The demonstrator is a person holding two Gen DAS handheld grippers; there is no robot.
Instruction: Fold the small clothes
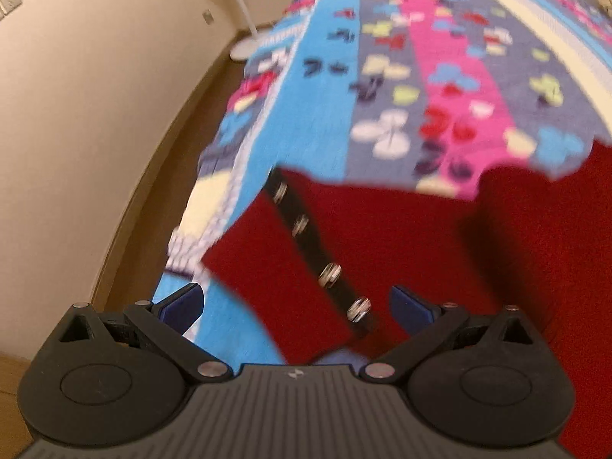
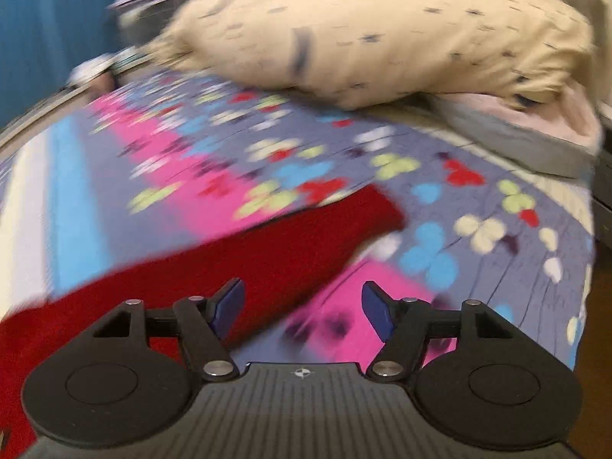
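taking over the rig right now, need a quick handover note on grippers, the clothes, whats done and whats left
Left hand-held gripper: open, nothing gripped; it sits over the red garment, close to its black strip of metal snaps.
Right hand-held gripper: open, nothing between the pads; a long red part of the garment lies just ahead and to its left.
Things: the garment lies on the patterned bedspread; a cream pillow lies at the far end.
Done: hard to judge; both views are blurred.
Left: the garment does not yet look like a finished fold; regrasp and complete it.
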